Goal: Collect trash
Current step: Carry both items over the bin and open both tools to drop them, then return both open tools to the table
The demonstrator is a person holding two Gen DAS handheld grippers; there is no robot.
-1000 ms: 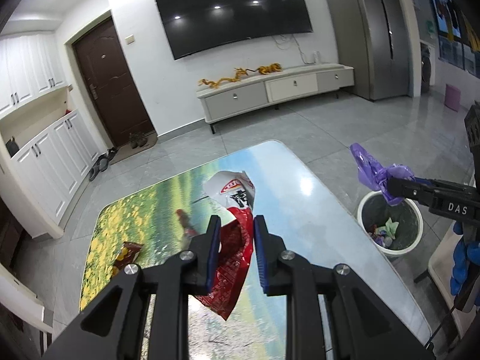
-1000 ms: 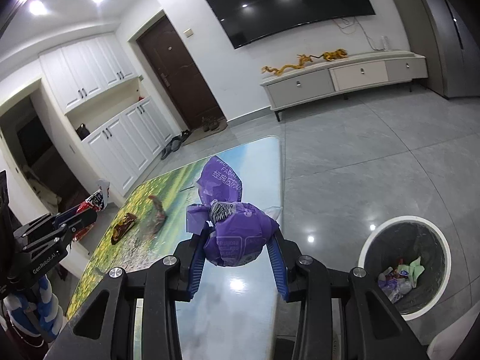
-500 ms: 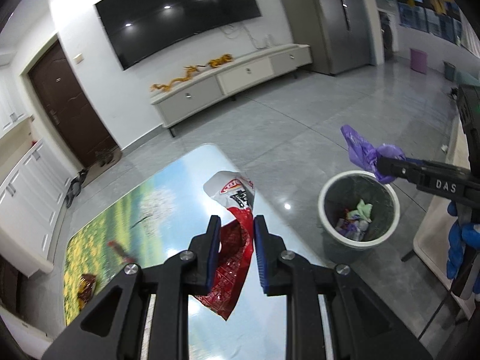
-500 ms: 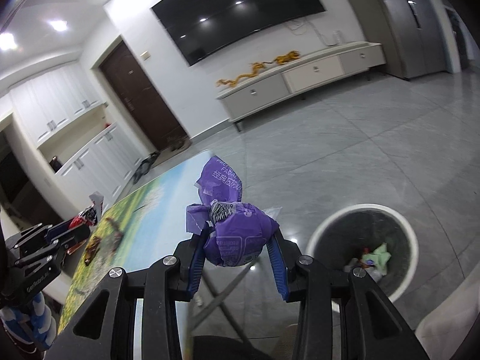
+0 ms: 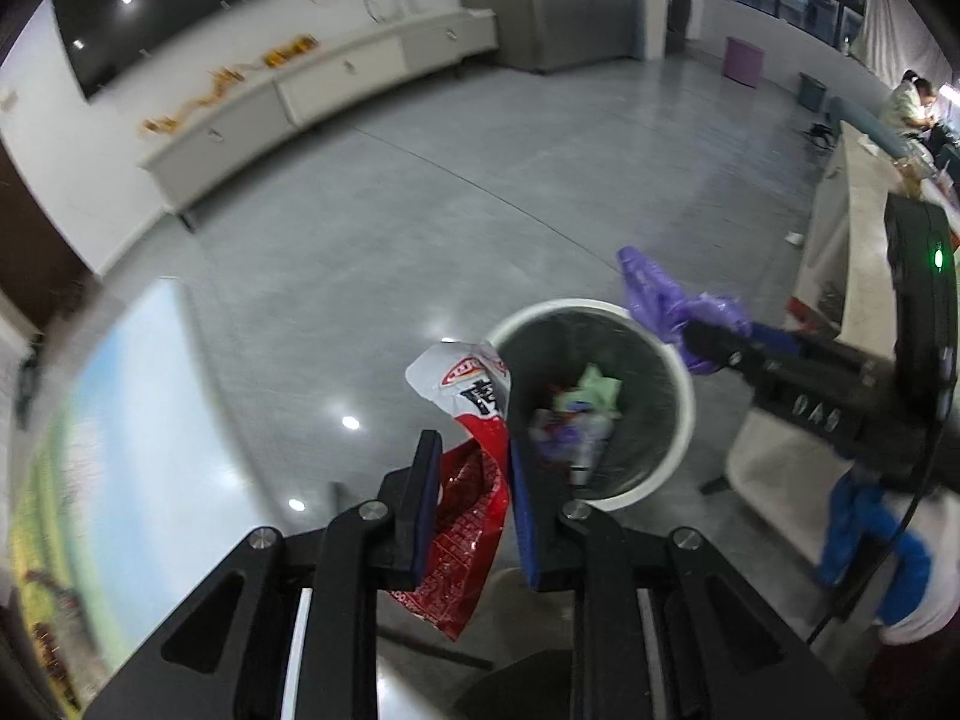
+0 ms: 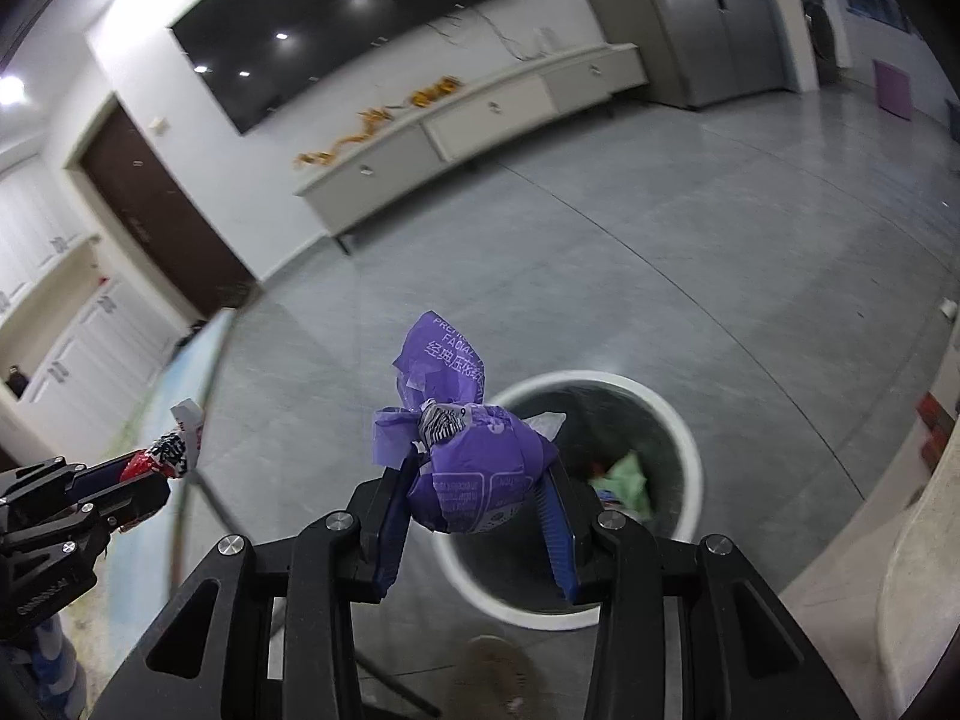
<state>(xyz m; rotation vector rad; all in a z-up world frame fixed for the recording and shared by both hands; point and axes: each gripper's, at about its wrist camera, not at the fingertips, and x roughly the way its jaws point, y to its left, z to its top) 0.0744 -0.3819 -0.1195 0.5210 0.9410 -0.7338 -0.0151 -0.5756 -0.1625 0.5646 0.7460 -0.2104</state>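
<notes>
My left gripper (image 5: 471,450) is shut on a red and white snack wrapper (image 5: 468,480) and holds it just left of the white-rimmed trash bin (image 5: 678,372). My right gripper (image 6: 480,480) is shut on a crumpled purple wrapper (image 6: 468,456) and holds it over the near left rim of the bin (image 6: 684,438). The bin holds several bits of trash, one of them a green scrap (image 6: 627,477). Each gripper shows in the other's view: the right one (image 5: 690,342) with the purple wrapper (image 5: 666,300), the left one (image 6: 144,486) with the red wrapper (image 6: 174,456).
The glass table with the landscape print (image 5: 120,450) is to the left, with small wrappers at its near left (image 5: 54,612). A pale counter or seat (image 5: 780,468) stands right of the bin. A TV cabinet (image 6: 468,120) lines the far wall. Grey floor lies beyond.
Both grippers have swung right, off the table and toward the bin. The bin is now right in front of both, with each wrapper still held.
</notes>
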